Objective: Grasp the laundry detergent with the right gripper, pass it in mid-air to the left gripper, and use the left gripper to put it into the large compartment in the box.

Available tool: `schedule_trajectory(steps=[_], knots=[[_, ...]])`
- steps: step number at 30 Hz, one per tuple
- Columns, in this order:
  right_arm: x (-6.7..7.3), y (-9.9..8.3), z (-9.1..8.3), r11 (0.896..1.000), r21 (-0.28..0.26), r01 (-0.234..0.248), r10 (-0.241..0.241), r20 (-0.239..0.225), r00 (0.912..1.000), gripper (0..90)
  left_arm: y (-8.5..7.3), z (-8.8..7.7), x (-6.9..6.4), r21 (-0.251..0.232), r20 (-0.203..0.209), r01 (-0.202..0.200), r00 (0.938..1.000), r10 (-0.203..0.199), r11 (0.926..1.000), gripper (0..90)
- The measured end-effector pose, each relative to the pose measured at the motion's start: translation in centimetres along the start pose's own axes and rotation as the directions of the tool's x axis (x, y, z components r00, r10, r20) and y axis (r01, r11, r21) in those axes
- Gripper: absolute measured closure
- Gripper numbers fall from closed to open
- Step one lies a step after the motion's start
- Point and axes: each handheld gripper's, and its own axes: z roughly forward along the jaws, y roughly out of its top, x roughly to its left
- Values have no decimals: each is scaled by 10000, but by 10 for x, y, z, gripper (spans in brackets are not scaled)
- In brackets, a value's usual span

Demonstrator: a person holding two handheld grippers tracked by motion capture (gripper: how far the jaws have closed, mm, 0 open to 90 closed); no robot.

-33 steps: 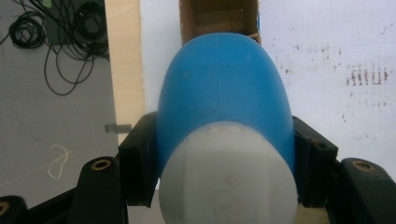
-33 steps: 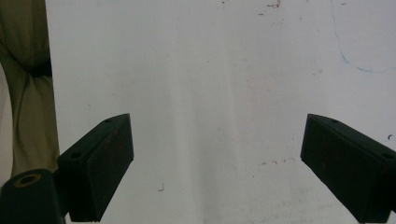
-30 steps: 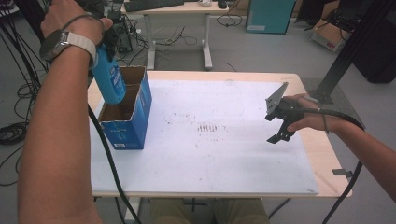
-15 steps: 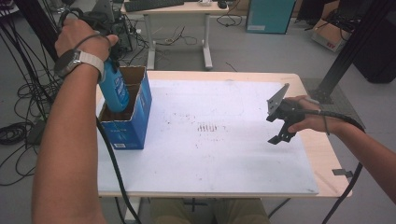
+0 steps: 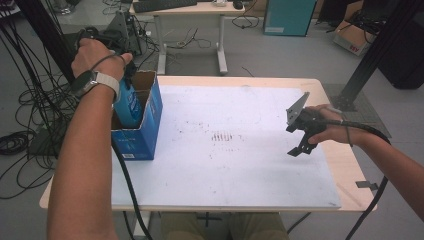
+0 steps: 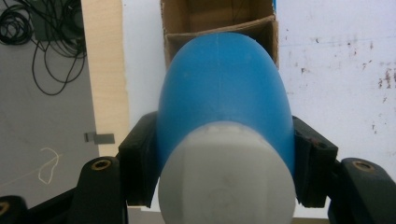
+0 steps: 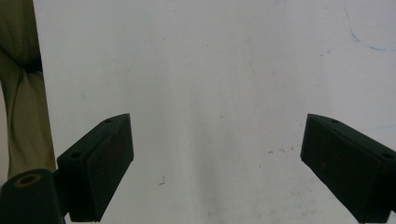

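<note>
Holding a blue bottle point(image 6: 224, 88) tight in the left gripper point(image 6: 224, 158), just under its white cap point(image 6: 226, 177). Lowering it into the blue box point(image 5: 145, 125) at nine o'clock on the bench point(image 5: 280, 85). Looking light, hard, smooth, maybe slippery. Keeping the right gripper point(image 7: 217, 163) wide open, holding nothing, at three o'clock.

A blue bottle point(image 5: 128, 106) with a white cap stands partly inside the open blue cardboard box point(image 5: 145, 131).
</note>
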Motion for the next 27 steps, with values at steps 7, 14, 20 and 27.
schedule_trajectory(steps=[7,14,20,27], knots=[[-1,-1,2,9998,-106,187,-187,2,9998,93,-2,17,-2,-108,-35,-13,10000,12,9999,376],[-1,-4,4,9997,-158,195,-196,-48,9998,93,-6,41,-5,-92,-126,-64,9999,63,9999,376],[-1,-7,5,9999,-109,103,-103,-41,9999,93,-8,58,-8,-120,-81,-35,10000,34,9999,376],[-1,-9,5,10000,-69,24,-24,-40,10000,94,-10,73,-11,-95,-93,-33,10000,32,9999,377]])
